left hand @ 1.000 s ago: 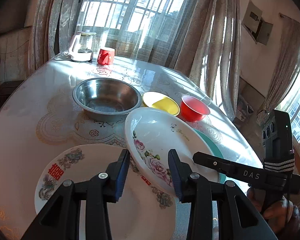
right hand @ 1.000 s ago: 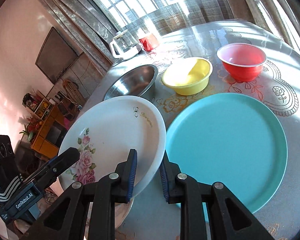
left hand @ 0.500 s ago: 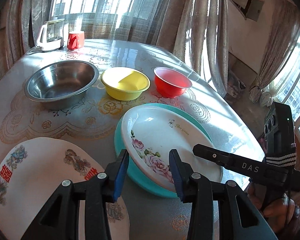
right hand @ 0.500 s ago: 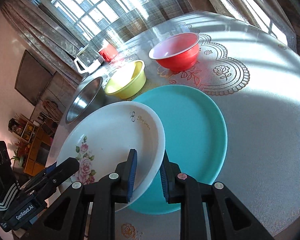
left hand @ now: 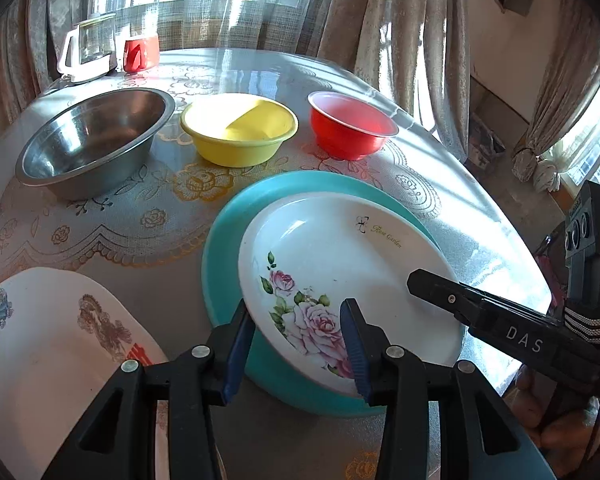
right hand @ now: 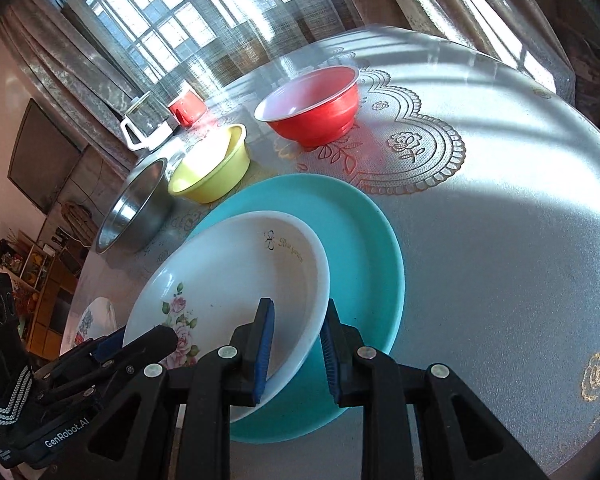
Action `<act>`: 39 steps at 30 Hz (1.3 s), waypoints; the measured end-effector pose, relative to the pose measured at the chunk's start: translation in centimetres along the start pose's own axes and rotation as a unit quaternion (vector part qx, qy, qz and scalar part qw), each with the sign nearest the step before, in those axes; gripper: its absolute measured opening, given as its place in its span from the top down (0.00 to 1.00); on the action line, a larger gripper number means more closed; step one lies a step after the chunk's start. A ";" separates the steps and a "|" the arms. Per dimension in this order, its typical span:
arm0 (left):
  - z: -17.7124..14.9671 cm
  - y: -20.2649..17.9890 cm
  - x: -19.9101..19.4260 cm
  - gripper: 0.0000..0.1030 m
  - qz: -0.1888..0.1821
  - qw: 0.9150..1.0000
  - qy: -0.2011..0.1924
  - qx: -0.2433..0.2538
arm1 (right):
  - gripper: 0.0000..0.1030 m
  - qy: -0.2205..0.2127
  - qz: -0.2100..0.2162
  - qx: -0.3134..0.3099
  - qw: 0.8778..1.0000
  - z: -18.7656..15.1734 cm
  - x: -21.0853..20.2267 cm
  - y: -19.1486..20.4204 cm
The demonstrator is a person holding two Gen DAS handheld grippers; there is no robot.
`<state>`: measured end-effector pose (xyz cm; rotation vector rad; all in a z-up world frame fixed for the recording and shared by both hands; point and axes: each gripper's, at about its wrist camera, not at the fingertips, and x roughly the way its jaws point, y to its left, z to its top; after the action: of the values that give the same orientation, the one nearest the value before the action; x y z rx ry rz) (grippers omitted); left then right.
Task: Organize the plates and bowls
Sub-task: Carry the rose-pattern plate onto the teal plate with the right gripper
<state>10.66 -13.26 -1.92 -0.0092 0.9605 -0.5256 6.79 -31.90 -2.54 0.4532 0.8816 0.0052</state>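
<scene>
A white rose-patterned plate lies on a larger teal plate; both also show in the right wrist view, the white plate on the teal plate. My left gripper is open, its jaws straddling the white plate's near rim. My right gripper is open, its jaws either side of the plate's opposite rim. A white plate with red and dragon motifs lies at the left.
Behind stand a steel bowl, a yellow bowl and a red bowl. A red mug and a glass jug stand at the far edge. The table edge drops off to the right.
The white rose plate was carried right and set down on the teal plate. The right gripper's jaws have widened off its rim; the left jaws stay apart around it.
</scene>
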 end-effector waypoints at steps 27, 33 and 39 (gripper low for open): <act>0.5 -0.7 1.6 0.55 0.040 0.999 0.000 0.009 | 0.72 -0.012 -0.031 -0.035 0.999 -0.5 -0.5 0.6; 0.6 -1.0 1.8 0.54 0.048 0.999 -0.004 0.018 | 0.82 -0.032 -0.063 -0.050 0.996 -0.7 -0.3 0.8; 0.5 -0.6 1.6 0.47 0.034 0.999 -0.004 0.005 | 0.82 -0.031 -0.069 -0.056 0.996 -0.4 0.0 0.9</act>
<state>11.50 -14.58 -2.74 0.0302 0.9463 -0.4666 6.59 -30.96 -2.41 0.2861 0.8451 -0.0859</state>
